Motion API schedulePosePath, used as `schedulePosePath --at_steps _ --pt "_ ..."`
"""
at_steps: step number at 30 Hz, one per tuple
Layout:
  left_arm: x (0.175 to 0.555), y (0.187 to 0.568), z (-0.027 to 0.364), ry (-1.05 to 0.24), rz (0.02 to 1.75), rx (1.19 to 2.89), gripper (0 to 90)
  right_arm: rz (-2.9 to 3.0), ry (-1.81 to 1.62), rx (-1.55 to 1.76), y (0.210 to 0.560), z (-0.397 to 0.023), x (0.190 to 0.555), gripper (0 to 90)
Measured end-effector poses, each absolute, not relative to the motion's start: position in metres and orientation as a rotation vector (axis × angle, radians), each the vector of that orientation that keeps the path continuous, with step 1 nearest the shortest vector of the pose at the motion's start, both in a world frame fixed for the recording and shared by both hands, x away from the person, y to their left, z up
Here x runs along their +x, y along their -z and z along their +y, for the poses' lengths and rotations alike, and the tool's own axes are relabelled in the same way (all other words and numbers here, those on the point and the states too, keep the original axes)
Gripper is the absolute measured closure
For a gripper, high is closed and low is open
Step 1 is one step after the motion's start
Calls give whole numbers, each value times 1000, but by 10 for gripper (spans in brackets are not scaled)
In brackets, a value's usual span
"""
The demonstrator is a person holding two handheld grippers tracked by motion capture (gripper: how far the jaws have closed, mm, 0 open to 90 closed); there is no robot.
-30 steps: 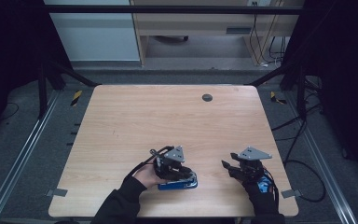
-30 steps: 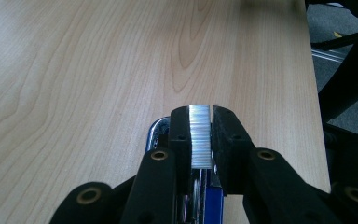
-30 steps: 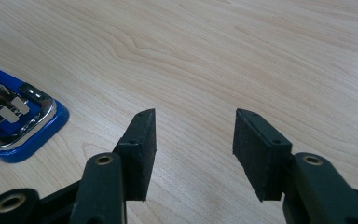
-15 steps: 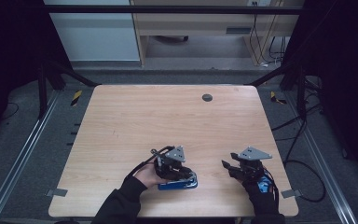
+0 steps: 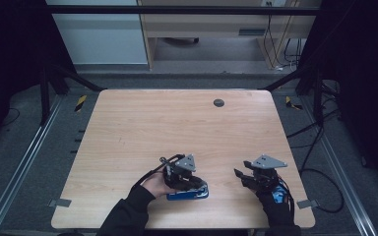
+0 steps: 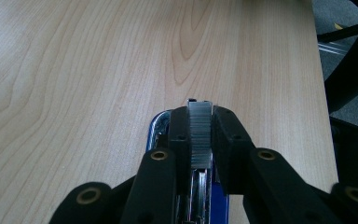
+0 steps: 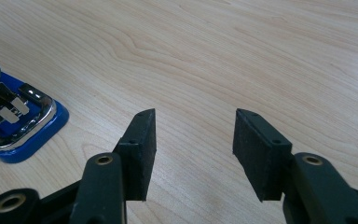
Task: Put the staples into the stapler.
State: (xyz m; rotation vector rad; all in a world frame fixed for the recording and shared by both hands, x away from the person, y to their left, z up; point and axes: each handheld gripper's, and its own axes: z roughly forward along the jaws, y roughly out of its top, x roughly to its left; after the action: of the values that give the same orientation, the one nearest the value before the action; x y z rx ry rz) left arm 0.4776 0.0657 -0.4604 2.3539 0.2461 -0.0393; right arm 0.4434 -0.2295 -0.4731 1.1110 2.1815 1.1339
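Two grippers sat low in the high view, at the near edge of the pale wooden surface (image 5: pixel 142 123). Compared with the frames from one second and half a second back, nothing had visibly shifted; judged a hold rather than progress. Left gripper (image 6: pixel 200 135) had its jaws narrowed onto a ribbed metal strip (image 6: pixel 200 130), apparently part of the blue-based, chrome-topped stapler (image 5: pixel 189 192) lying at lower centre of the frame. Right gripper (image 7: pixel 193 144), at lower right, had jaws wide apart, holding nothing, above bare wood beside the stapler.
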Motion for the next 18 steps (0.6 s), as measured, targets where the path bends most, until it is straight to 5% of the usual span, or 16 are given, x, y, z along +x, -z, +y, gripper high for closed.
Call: schedulePosePath --at_steps 18 --pt "478 460 62 75 333 2385 771 2183 -1133 1110 473 -229 443 494"
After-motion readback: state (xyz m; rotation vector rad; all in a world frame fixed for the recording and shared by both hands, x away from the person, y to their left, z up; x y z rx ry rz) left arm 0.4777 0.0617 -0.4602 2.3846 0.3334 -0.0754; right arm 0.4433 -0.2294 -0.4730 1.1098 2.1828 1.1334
